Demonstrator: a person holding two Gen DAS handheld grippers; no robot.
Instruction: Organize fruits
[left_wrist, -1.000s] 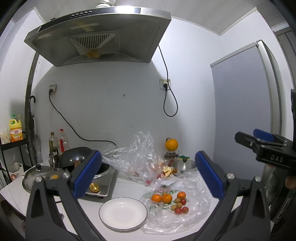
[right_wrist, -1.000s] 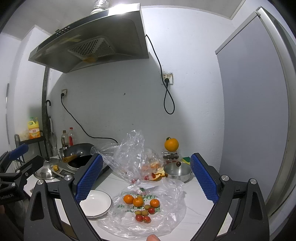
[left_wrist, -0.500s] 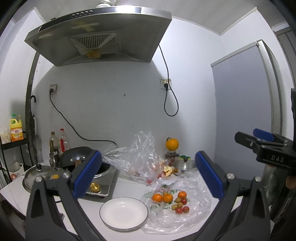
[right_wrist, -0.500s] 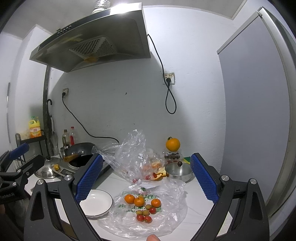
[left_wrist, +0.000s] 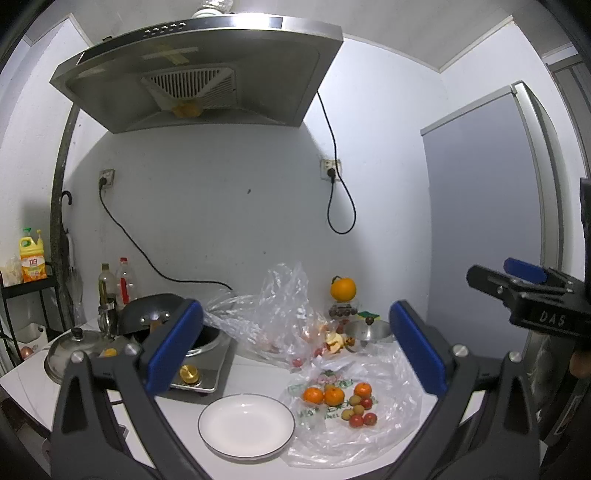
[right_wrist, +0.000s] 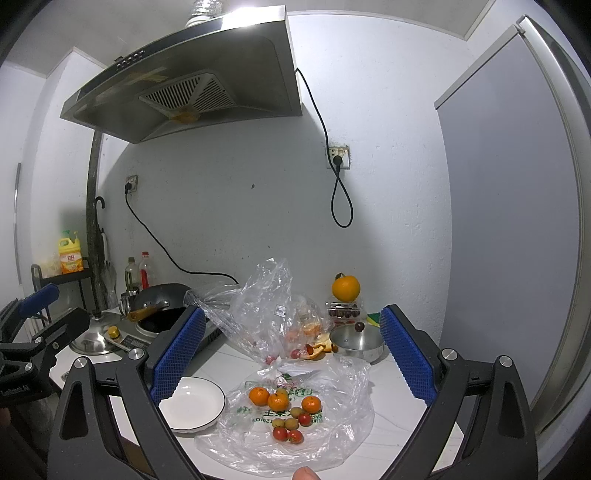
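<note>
Both the left gripper (left_wrist: 295, 354) and right gripper (right_wrist: 291, 354) hang with jaws apart. The tangerines (right_wrist: 277, 401) look soft-skinned and light; cherry tomatoes (right_wrist: 284, 434) bruise easily, so each likely wants gentle pinching across its middle.

My left gripper (left_wrist: 295, 354) wide open above counter. White plate (left_wrist: 246, 425) near; fruits (left_wrist: 341, 400) on bag (left_wrist: 354, 424) right of it. My right gripper (left_wrist: 524, 291) far right.

Black hand-held gripper (left_wrist: 295, 345) frames, blue textured pads (right_wrist: 179, 354), silver screws, white "DAS" lettering

orange tangerines (right_wrist: 277, 401), white black-rimmed plate (left_wrist: 246, 425)
</note>
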